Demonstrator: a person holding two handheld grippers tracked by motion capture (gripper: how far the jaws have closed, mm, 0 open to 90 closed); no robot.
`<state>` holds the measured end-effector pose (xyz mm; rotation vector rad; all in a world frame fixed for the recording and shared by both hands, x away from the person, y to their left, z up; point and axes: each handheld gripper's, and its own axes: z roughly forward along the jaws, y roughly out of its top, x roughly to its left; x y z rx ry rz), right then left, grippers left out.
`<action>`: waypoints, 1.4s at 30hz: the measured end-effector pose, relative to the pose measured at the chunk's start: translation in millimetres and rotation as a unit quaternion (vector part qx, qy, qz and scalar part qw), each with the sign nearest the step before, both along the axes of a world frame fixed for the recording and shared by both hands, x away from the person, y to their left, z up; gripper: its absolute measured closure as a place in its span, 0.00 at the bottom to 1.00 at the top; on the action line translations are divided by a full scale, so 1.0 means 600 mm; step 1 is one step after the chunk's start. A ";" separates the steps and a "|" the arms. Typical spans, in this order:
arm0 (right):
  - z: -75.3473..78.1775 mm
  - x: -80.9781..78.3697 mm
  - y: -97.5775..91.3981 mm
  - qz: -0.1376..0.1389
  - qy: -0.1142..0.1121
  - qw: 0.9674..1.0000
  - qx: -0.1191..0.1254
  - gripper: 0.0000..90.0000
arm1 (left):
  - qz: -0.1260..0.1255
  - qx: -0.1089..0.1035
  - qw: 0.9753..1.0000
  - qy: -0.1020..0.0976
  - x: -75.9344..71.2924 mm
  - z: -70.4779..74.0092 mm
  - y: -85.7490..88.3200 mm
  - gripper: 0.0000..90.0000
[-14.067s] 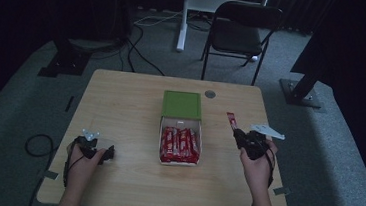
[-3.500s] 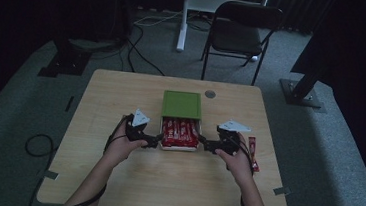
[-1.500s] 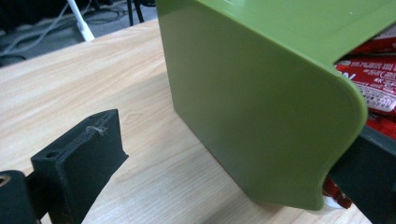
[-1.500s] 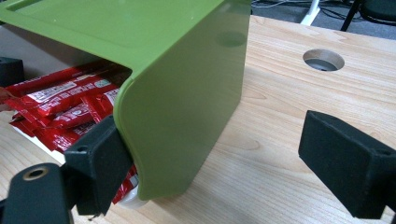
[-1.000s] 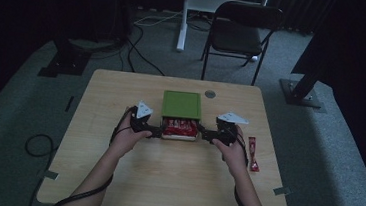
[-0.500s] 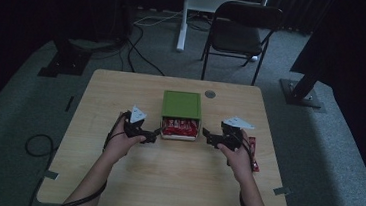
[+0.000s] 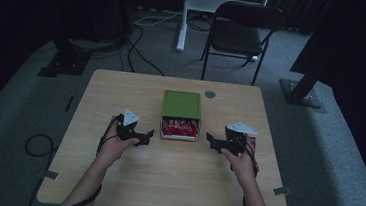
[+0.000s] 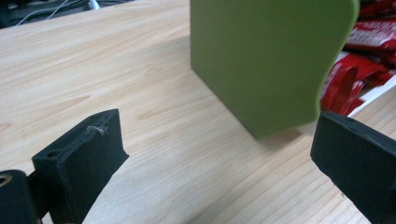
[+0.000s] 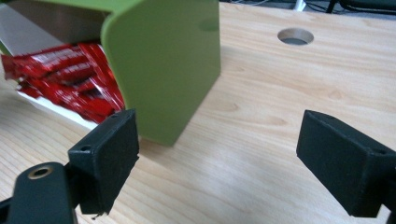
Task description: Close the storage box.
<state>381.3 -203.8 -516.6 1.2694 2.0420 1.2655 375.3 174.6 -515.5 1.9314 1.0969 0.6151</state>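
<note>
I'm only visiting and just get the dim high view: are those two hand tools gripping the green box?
Observer: No. In the left gripper view, the left gripper has its jaws wide apart with only bare table between them. The green box stands ahead of them.
Operator: And the other tool?
Observer: The right gripper is open too, with nothing between its jaws.
Operator: What's the red stuff?
Observer: Glossy red packets with white print, piled in a white tray that sticks out from under the green box.
</note>
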 end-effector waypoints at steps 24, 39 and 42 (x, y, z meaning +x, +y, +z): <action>-0.051 -0.036 -0.058 -0.040 0.026 0.998 -0.033 0.15 | 0.064 0.021 0.998 0.021 -0.044 -0.034 0.057 0.04; -0.079 -0.062 -0.072 -0.064 0.040 0.996 -0.048 0.15 | 0.118 0.014 0.992 0.029 -0.077 -0.054 0.093 0.04; -0.085 -0.067 -0.071 -0.063 0.046 0.996 -0.050 0.15 | 0.133 0.017 0.991 0.027 -0.082 -0.056 0.098 0.04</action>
